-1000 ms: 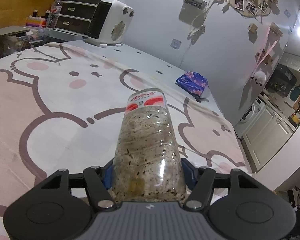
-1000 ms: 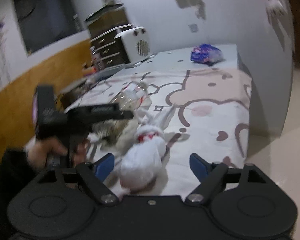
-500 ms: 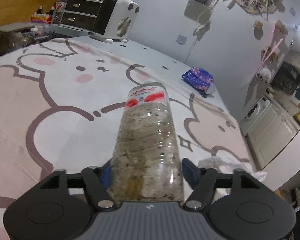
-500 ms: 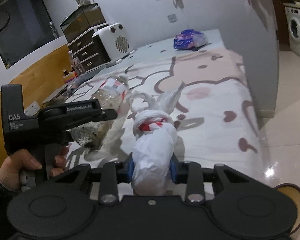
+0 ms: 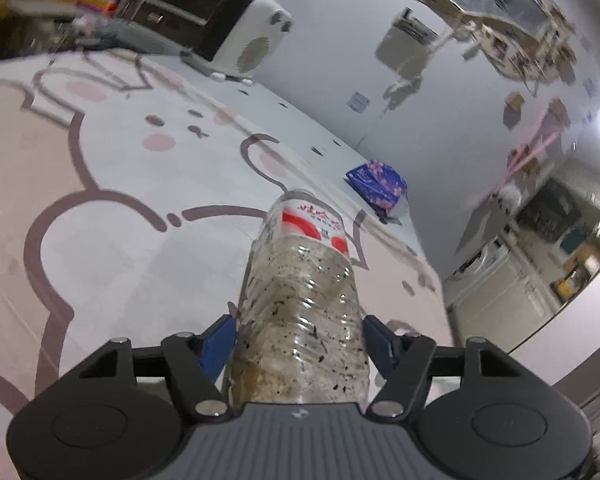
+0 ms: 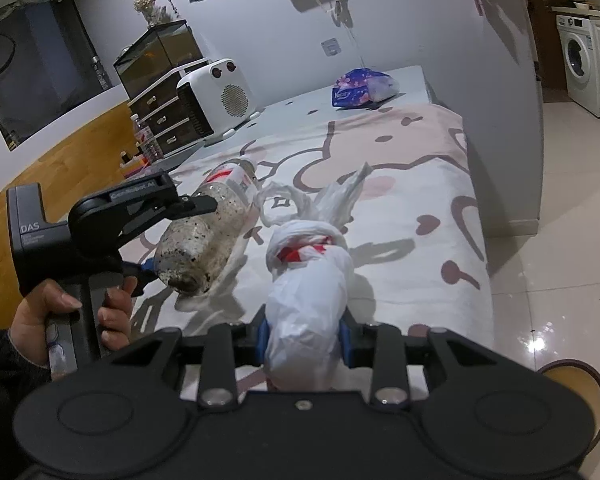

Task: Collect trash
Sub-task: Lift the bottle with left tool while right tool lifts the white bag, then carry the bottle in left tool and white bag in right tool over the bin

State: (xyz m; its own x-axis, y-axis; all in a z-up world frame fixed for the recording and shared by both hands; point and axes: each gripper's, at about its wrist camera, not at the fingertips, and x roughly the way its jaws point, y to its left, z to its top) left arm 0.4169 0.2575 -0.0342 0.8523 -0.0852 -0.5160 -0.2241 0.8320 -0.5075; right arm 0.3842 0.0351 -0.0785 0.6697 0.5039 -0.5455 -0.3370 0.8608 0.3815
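Your right tongs point(image 6: 302, 340) have just closed on the white plastic bag point(image 6: 308, 300): a second ago the blue pads stood wide on either side of it, and now they pinch its near end, with the red-and-white knot and the loose handles trailing away toward the far side. The bag looks soft and full, so I judge the grip could slip or squeeze the contents if you lift fast.

Your left tongs point(image 5: 298, 338) have the dirty clear bottle point(image 5: 304, 304) between them, its base toward you and its red-and-white label pointing away. The jaws have just eased in a little after widening, and in the left wrist view the pads sit at the bottle's sides; in the right wrist view the bottle hangs tilted in the tongs, base lowest and just above the bed, so I read it as held. Your left hand point(image 6: 60, 312) is wrapped round the grip.

Both pieces of trash are at the near part of the bed point(image 6: 420, 152), the bottle to the left of the bag, just beside it. With both now gripped, the pickup step looks done and carrying them off is what remains. Farther off, a blue packet point(image 6: 354, 92) lies near the far right edge, and a white heater point(image 6: 216, 96) stands far left.
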